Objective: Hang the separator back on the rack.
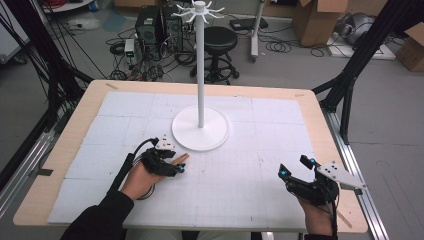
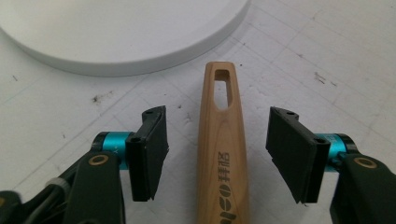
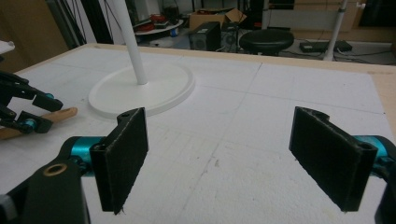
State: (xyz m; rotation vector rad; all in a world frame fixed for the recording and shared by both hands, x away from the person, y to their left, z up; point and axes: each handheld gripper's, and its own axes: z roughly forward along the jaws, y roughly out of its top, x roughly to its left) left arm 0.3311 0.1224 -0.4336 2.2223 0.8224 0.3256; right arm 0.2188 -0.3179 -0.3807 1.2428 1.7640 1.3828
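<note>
A wooden handle [image 2: 222,154] with a slotted end and printed lettering lies flat on the white foam board, its tip pointing at the round base of a white stand [image 2: 116,37]. My left gripper [image 2: 219,140] straddles the handle, a gap showing between each pad and the wood, so it is open. In the high view the handle [image 1: 181,159] pokes out past the left gripper [image 1: 172,167], just in front of the stand's base [image 1: 220,137]. My right gripper [image 1: 294,167] rests open near the table's front right, nothing between its fingers [image 3: 123,158].
The stand's white pole [image 1: 200,65] rises from the base to a ring of hooks [image 1: 200,10]. White foam boards [image 1: 260,190] cover the wooden table. A black stool [image 1: 220,40], computer boxes and cables sit on the floor beyond the far edge.
</note>
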